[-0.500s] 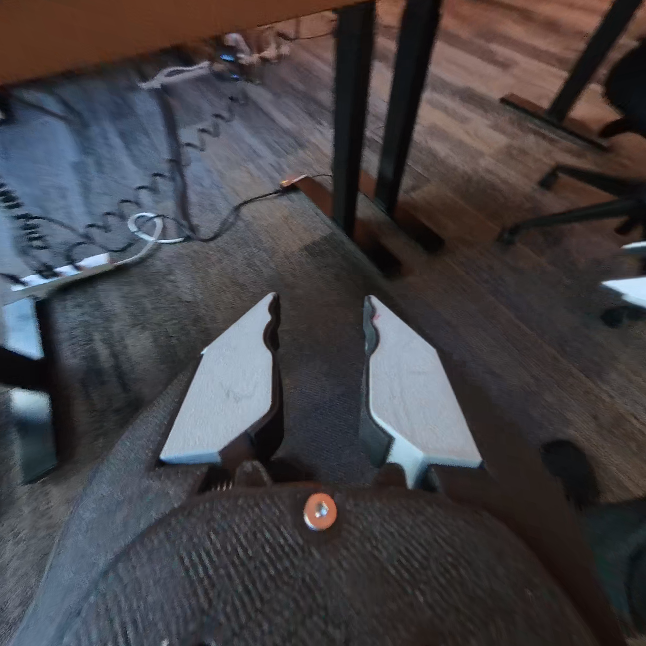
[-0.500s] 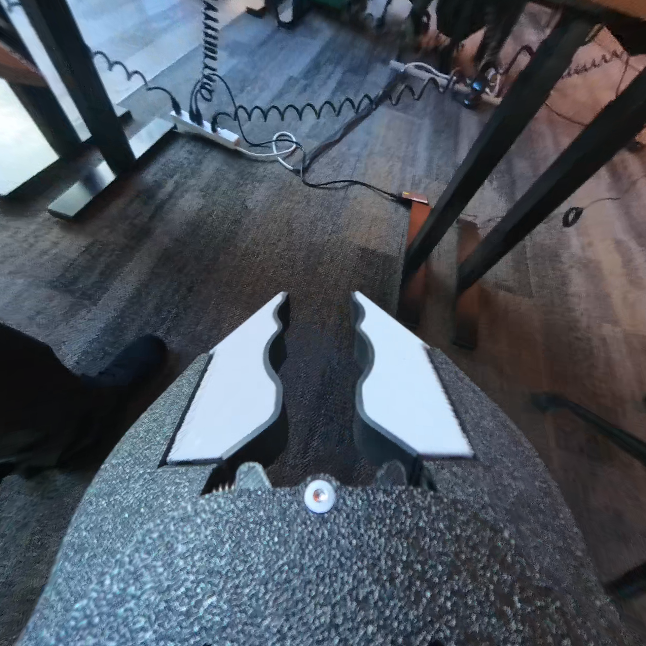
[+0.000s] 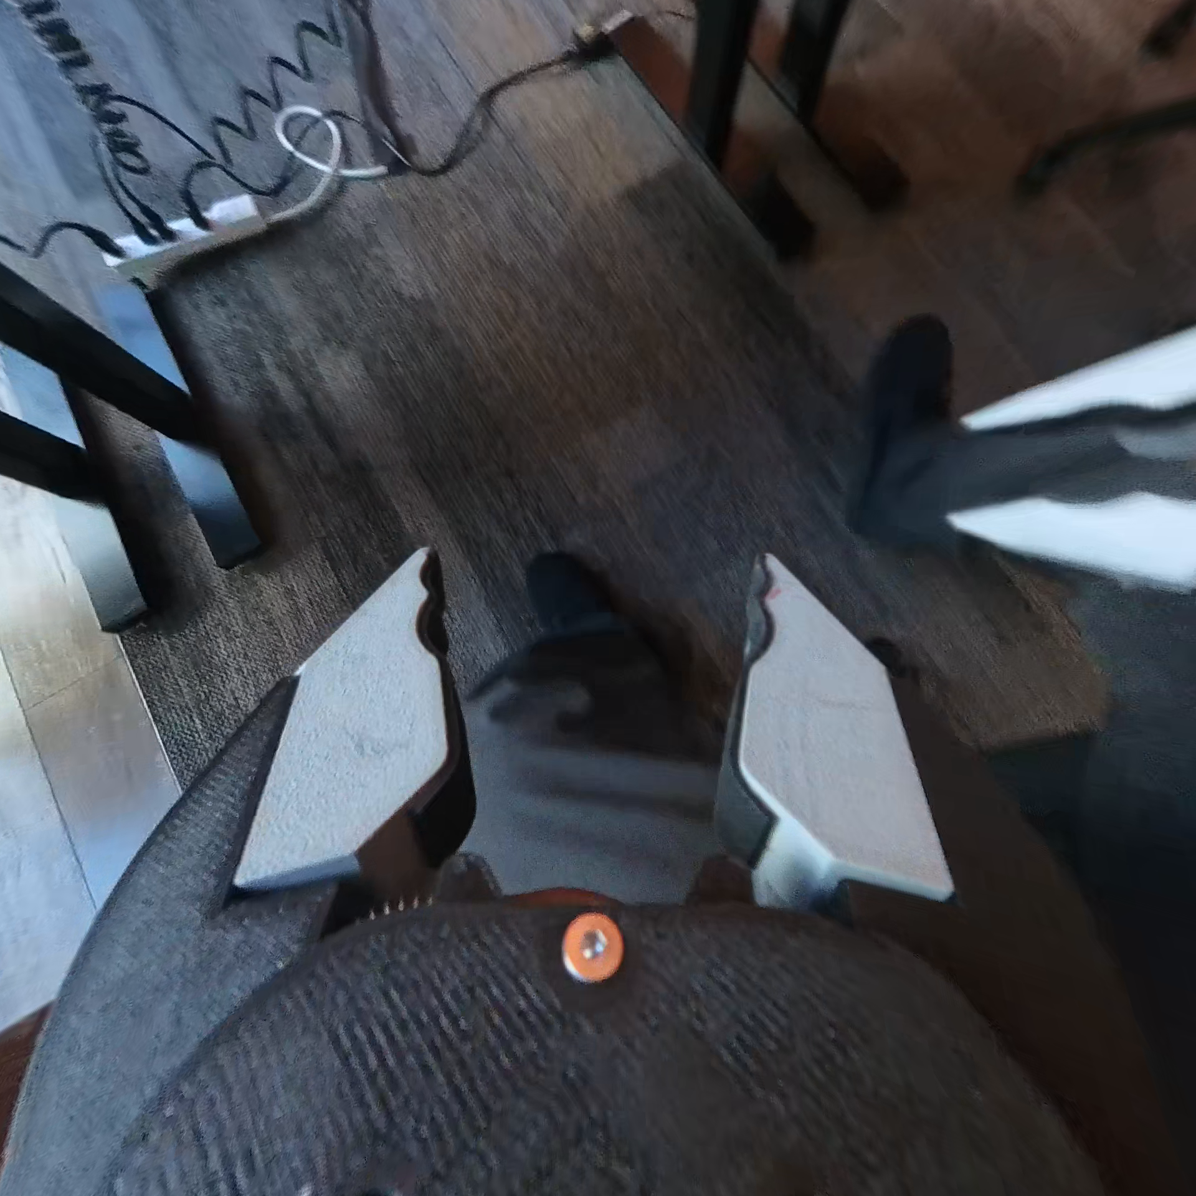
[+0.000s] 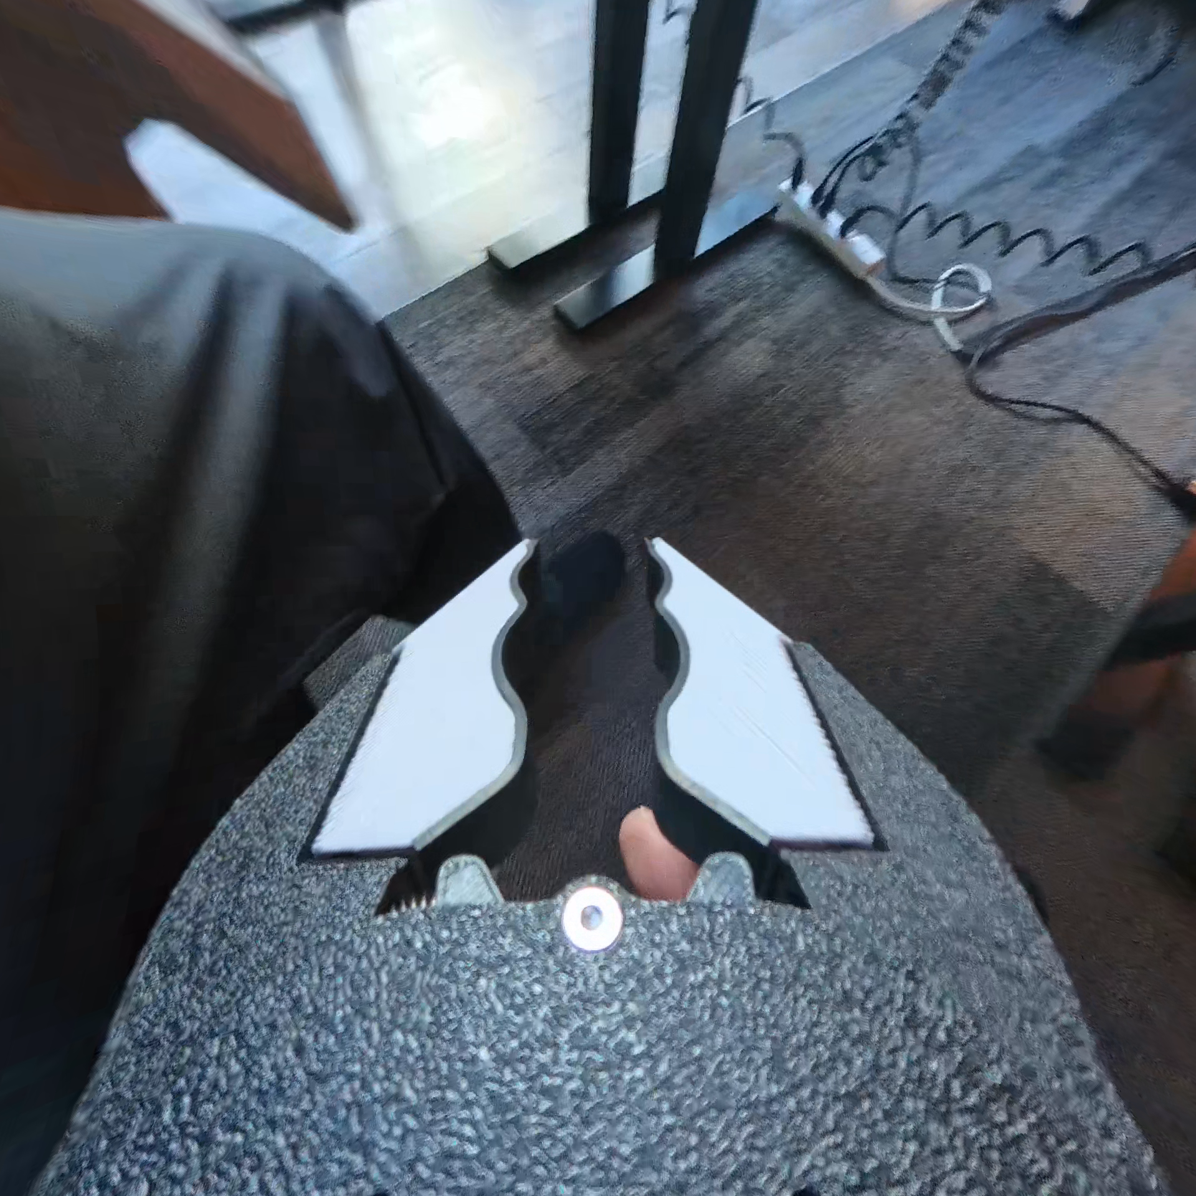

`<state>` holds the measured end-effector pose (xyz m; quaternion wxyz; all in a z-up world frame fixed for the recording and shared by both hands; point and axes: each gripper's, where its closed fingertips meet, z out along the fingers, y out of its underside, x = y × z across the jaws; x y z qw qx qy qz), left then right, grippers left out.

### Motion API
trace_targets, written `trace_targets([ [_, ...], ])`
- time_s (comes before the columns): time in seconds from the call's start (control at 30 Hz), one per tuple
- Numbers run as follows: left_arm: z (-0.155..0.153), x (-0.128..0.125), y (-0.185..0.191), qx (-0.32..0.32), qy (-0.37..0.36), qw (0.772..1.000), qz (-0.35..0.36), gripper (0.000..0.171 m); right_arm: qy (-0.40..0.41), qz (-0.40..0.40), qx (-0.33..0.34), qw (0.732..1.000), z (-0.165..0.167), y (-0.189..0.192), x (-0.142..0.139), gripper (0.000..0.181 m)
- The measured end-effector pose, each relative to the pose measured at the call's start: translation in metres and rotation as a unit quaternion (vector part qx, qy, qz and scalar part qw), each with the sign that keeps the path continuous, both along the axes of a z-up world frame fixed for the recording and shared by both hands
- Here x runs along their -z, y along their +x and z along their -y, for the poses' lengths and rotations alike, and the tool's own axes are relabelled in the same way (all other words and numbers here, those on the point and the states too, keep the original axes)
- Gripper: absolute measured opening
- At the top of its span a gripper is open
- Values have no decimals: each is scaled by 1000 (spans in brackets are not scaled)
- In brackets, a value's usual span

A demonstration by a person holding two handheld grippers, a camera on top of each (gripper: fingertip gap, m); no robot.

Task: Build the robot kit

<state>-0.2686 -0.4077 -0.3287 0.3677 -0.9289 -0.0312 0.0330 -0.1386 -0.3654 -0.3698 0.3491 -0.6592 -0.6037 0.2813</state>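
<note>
Both grippers are pointed down at the floor, nothing gripped in either one.

The left gripper (image 3: 595,576) is spread wide, jaws fully released, with only air between the white fingers (image 3: 362,731). Right below the gap a dark shoe (image 3: 569,595) and a bit of grey trouser leg (image 3: 582,789) can be seen, blurred. Off to the right the other gripper (image 3: 1068,479) is caught as a smeared white-and-grey shape, next to a second dark shoe (image 3: 906,382).

The right gripper (image 4: 590,550) is parted too, but more narrowly, and nothing is pinched. A fingertip (image 4: 653,854) is poking up at the base of its fingers. A dark-clad leg (image 4: 194,485) fills the left side, and a dark shoe tip (image 4: 582,569) sits just past the tips.

Everything is set over grey-brown carpet (image 3: 550,356). Farther out, black desk legs on flat feet (image 4: 647,194) are planted at the carpet's edge. Beyond that a white power strip (image 4: 835,226) is lying with coiled black cables (image 4: 1035,239) and a looped white cord (image 4: 958,291) tangled around it. Hard to make out much more, it's pretty smeared.
</note>
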Motion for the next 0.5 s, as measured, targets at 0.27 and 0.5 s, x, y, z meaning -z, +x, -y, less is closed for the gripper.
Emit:
trace_targets([
  [0.27,89,-13,38,-3,49,997,53,85,-82,18,-85,993,42,9,5,36],
  [0.5,101,12,6,-49,9,998,48,79,-33,-13,-95,995,18,-23,7,56],
])
